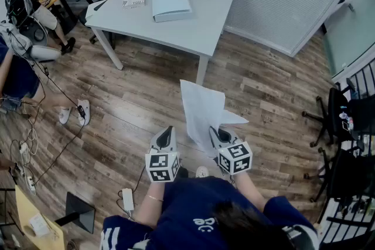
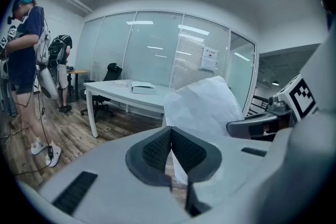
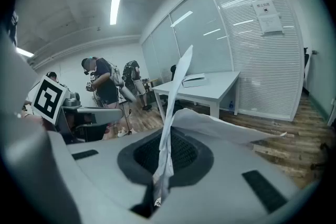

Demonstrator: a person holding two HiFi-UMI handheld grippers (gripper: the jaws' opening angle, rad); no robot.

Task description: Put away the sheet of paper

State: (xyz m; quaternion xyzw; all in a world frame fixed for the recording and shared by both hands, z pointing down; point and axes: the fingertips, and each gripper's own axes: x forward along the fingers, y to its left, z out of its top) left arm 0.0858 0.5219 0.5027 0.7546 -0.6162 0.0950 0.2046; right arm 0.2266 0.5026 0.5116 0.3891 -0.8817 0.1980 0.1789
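Head view: the sheet of paper (image 1: 202, 111) is pinched at its near edge by the right gripper (image 1: 224, 136). Its long side runs up and away from the person, toward the white table (image 1: 199, 20), which stands well apart across the wood floor. The left gripper (image 1: 166, 137) hangs just beside the sheet on its left and isn't touching it. So the right hand is the 1 doing the carrying.

Left gripper view: both pads are pressed together with nothing between them. The paper (image 2: 205, 105) shows off to the right, past the jaws, with the table (image 2: 131, 94) behind it.

Right gripper view: the jaws are clamped right down on the paper (image 3: 176, 97). You see it edge-on, standing up from between the pads, with 1 part flopping over to the right. The table (image 3: 210, 84) sits dead ahead, so I'd guess the next bit is just walking it over.
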